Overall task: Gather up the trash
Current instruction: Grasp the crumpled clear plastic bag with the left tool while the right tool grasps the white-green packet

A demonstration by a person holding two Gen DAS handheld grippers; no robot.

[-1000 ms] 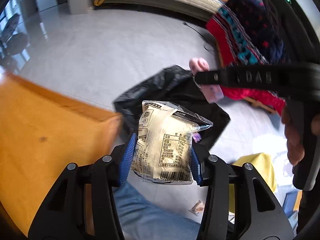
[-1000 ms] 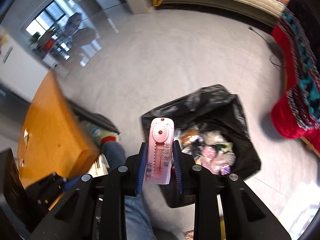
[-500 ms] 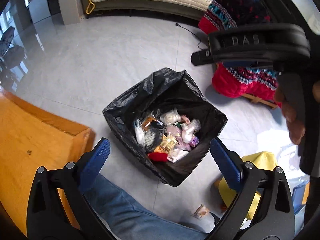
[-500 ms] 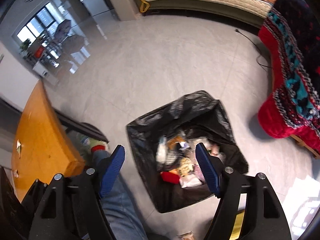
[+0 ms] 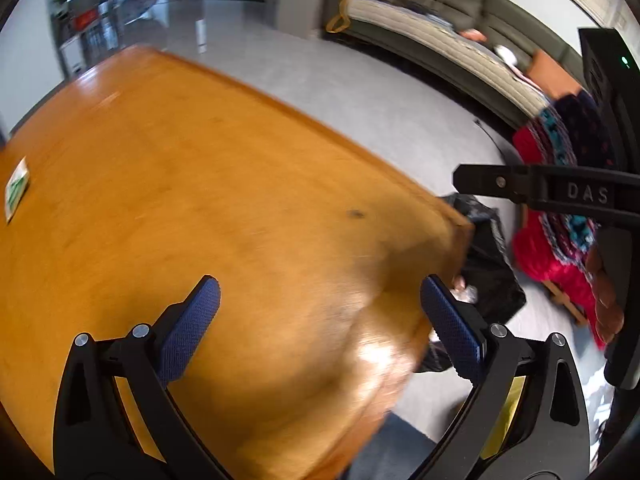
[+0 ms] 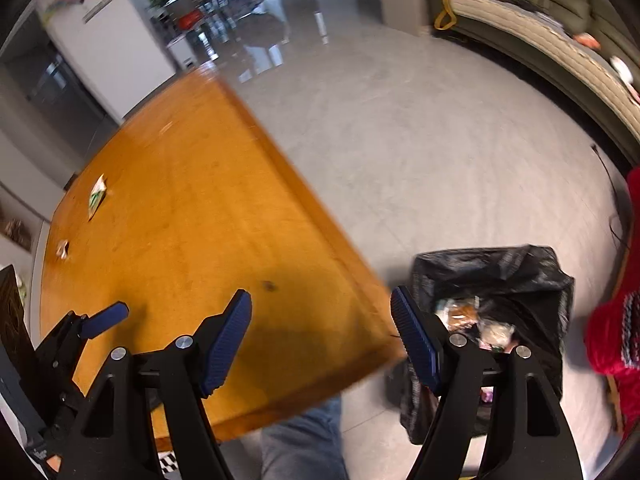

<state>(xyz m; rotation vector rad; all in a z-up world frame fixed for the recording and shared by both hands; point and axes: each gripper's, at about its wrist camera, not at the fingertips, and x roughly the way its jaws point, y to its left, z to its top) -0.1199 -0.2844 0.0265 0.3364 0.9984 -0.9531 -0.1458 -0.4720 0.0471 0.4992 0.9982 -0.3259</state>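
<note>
Left gripper (image 5: 320, 328) and right gripper (image 6: 320, 336), jaws apart and empty, above an orange table (image 6: 180, 220); black trash bag (image 6: 520, 272) beside it holds wrappers

Living room (home), sofa (image 6: 560, 44), wooden table (image 6: 192, 216)

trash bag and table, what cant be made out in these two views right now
- Trash bag, left wrist view: mostly hidden behind the table corner.
- Bag contents, right wrist view: blurred, partly covered by a right gripper finger; items can't be named.
- Green wrapper, right wrist view: print too small to read.
- Small scrap, right wrist view: too small to identify.
</note>
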